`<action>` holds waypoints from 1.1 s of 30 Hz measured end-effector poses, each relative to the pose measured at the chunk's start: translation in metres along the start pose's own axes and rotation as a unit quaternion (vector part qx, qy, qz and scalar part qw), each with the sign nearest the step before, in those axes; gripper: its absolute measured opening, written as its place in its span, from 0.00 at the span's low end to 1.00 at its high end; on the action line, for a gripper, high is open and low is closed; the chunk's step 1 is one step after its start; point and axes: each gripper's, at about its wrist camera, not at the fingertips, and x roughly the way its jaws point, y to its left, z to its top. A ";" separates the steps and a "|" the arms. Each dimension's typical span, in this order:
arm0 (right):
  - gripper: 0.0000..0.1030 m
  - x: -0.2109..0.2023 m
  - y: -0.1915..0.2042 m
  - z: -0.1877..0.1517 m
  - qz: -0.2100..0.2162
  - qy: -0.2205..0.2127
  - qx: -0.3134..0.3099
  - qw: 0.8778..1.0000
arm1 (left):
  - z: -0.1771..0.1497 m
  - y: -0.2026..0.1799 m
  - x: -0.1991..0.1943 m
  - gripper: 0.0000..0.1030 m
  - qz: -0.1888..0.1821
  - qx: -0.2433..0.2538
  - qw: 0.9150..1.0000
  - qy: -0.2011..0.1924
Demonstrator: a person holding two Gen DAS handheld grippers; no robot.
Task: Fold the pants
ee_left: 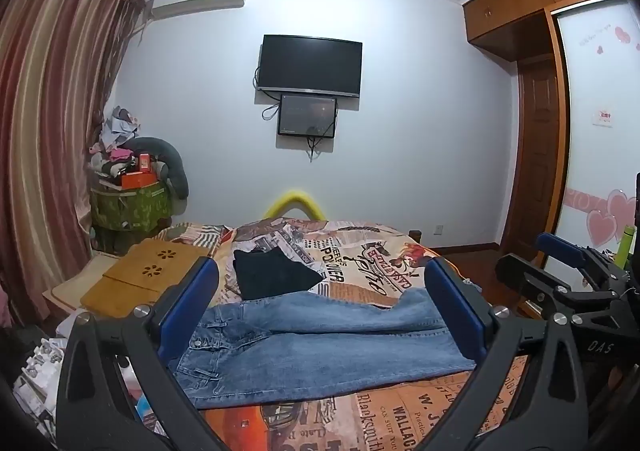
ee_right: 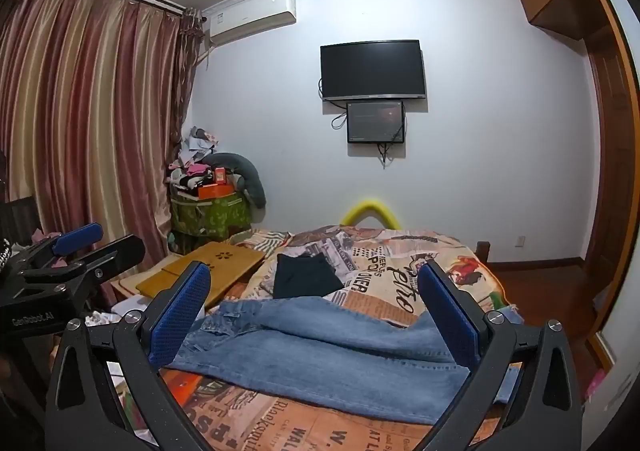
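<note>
Blue jeans (ee_left: 320, 339) lie spread flat across the near part of the bed, waistband to the left and legs running right; the right wrist view shows the jeans (ee_right: 320, 351) the same way. My left gripper (ee_left: 320, 303) hovers above and in front of them, jaws wide open with nothing between the blue pads. My right gripper (ee_right: 316, 307) is likewise open and empty above the jeans. Each gripper shows in the other's view: the right gripper (ee_left: 568, 275) at the right edge, the left gripper (ee_right: 68, 251) at the left edge.
A folded black garment (ee_left: 276, 273) lies on the printed bedspread (ee_left: 360, 263) just beyond the jeans. A wooden lap tray (ee_left: 148, 275) rests at the bed's left side. Cluttered items sit on a green box (ee_left: 128, 203) by the curtain. A wardrobe (ee_left: 540, 131) stands to the right.
</note>
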 end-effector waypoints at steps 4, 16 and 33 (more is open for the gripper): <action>1.00 0.000 0.000 0.000 0.002 0.001 0.000 1.000 | -0.002 -0.001 0.000 1.00 0.000 -0.003 1.000 -0.002; 1.00 0.004 -0.004 0.000 0.000 -0.001 0.001 1.000 | -0.005 0.007 -0.005 1.00 0.000 -0.007 1.000 -0.004; 1.00 0.003 0.000 0.000 -0.001 -0.001 0.001 1.000 | -0.009 0.008 -0.003 1.00 0.010 -0.002 1.000 -0.006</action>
